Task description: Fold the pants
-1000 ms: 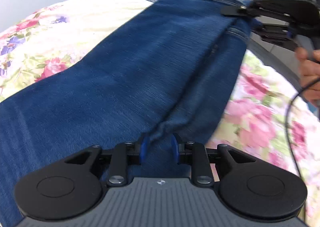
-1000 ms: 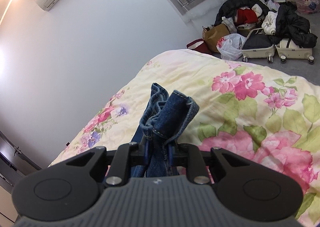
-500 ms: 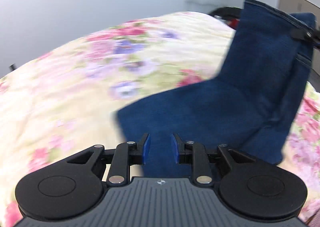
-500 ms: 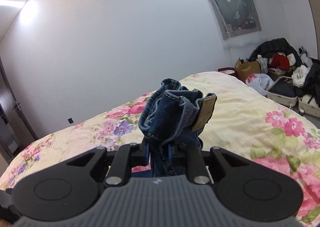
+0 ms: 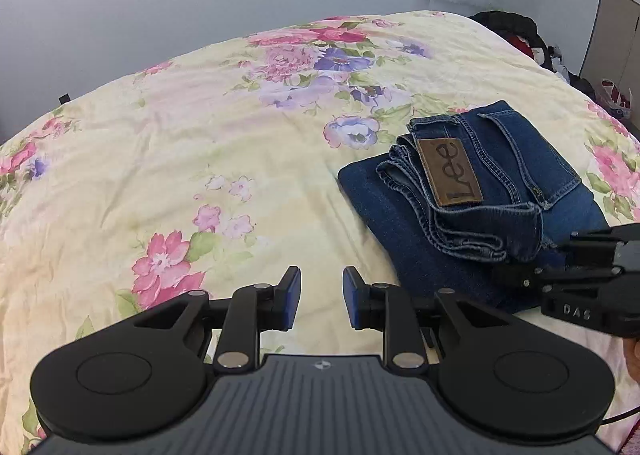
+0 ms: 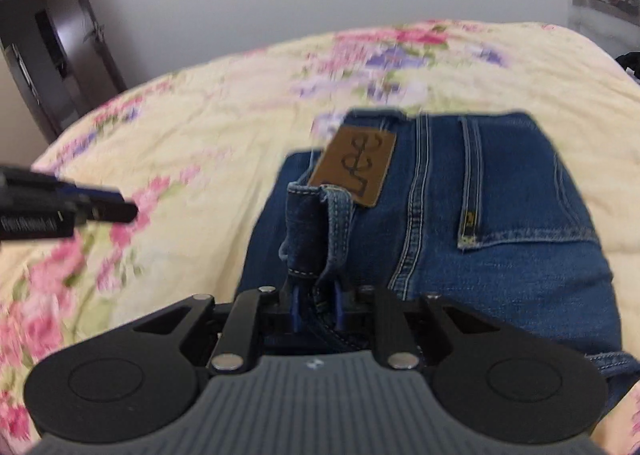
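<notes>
Lying folded on the flowered bedspread [image 5: 224, 159], the blue jeans [image 5: 516, 159] sit toward the right side of the bed, waistband up, with a brown leather patch [image 5: 448, 171] reading "Lee" on top. A small yellow tab [image 6: 469, 219] marks the back pocket, its writing too small to read. The right gripper [image 6: 316, 305] is clamped on a bunch of denim at the waistband's near edge. The left gripper [image 5: 321, 298] hovers over bare bedspread just left of the jeans, its blue pads apart and holding nothing. White letters "DAS" show on the right gripper's side.
</notes>
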Demonstrator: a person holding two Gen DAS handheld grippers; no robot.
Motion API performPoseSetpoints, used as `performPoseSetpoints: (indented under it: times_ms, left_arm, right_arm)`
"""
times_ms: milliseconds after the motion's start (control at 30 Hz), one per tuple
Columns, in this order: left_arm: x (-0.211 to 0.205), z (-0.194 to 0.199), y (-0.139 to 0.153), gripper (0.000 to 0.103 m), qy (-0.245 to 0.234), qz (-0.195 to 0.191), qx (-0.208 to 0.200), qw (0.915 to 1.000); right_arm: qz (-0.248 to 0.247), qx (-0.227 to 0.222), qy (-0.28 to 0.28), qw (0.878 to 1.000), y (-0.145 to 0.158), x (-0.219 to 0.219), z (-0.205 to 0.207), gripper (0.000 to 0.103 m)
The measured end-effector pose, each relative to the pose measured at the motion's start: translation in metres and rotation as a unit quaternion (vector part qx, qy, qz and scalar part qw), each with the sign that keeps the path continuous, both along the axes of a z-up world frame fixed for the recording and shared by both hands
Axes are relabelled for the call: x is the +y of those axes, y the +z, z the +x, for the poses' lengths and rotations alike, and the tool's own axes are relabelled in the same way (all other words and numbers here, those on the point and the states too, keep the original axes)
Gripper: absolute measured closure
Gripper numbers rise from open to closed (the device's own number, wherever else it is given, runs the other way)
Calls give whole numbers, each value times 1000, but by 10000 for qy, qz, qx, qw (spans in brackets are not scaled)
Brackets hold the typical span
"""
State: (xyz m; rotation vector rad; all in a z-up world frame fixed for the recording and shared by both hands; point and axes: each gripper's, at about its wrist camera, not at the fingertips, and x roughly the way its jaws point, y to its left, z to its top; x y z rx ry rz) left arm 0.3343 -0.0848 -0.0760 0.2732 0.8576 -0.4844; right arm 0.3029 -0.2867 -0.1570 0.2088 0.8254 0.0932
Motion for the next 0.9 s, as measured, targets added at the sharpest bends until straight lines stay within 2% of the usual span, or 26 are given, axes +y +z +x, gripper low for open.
performPoseSetpoints:
  times_ms: [100,167,333,467,567,633,700,767,833,900]
  left_arm:
    - [2,3,-4,73,5,-173,172,9997]
    - [3,7,-7,70,-3,-454,400,9982]
    - [3,17,-3,55,69,-1408,934,9856]
    - [0,36,-1,55,342,-2195,1296,9664]
    - [-4,52,-4,51,509,-2654,1476,9514]
    - [-11,64,-9,49,575,-2882,1545,9433]
    - [-22,75,-16,45,635,-3003,1622,9378]
    - [-32,86,-26,43,659,-3028,1692,9356]
    - [-41,96,-36,43,646,-3001,1735,9358]
    - [-49,106,-49,43,556,-3008,1848,9340]
  right_arm:
    - [-70,11,105,9999,-9,4,-4,90]
    - [50,117,136,9998,-6,-1,-1,86]
    - [346,436,540,9970,10,-2,-2,58]
    - [187,294,682,9971,42,-6,-7,58]
    - [64,83,423,9991,66,-22,-3,57]
    - [-228,-26,194,9995,76,-35,4,57]
    - [-648,-63,-15,9979,78,-49,15,60]
    - [-895,-63,-160,9958,73,-64,24,70]
    - [-971,-9,-274,9949,64,-81,33,78]
    - [-849,45,-381,9956,55,-98,39,78]
